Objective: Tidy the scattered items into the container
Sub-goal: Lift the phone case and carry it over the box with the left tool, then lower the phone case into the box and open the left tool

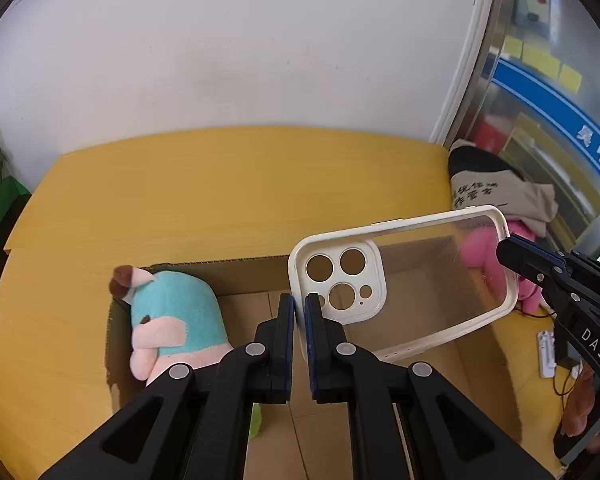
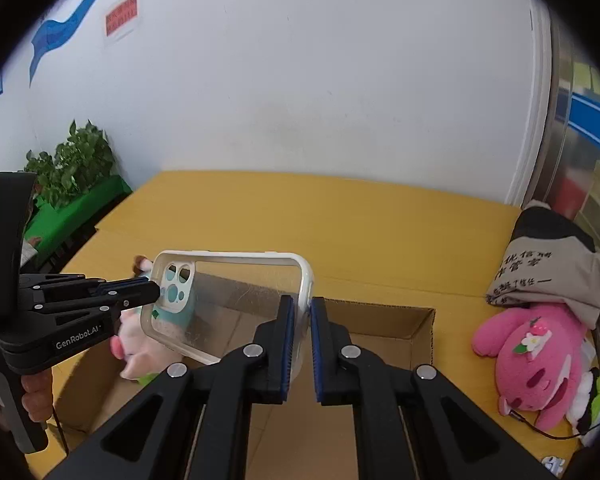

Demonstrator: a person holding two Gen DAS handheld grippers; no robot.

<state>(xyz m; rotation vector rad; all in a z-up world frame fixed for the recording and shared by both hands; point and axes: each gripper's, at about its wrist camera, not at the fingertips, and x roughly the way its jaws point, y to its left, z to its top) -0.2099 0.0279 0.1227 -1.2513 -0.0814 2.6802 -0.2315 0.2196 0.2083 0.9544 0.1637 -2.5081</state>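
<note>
A clear phone case point(image 1: 420, 280) with a cream rim hangs tilted above the open cardboard box point(image 1: 240, 276). My left gripper point(image 1: 300, 308) is shut on the rim at its camera-hole end. My right gripper point(image 2: 305, 308) is shut on the rim at the opposite end of the case point(image 2: 236, 292). Each gripper shows in the other's view: the right gripper point(image 1: 508, 254) at the case's far end, the left gripper point(image 2: 156, 290) by the camera holes. A teal and pink plush point(image 1: 176, 312) lies inside the box point(image 2: 420, 320) at its left.
A pink plush point(image 2: 540, 360) lies on the yellow table point(image 2: 300, 220) right of the box, under a grey and black cloth point(image 2: 552, 268). A small white item with a cable point(image 1: 546, 354) lies near it. A potted plant point(image 2: 72, 160) stands at the far left. A white wall runs behind.
</note>
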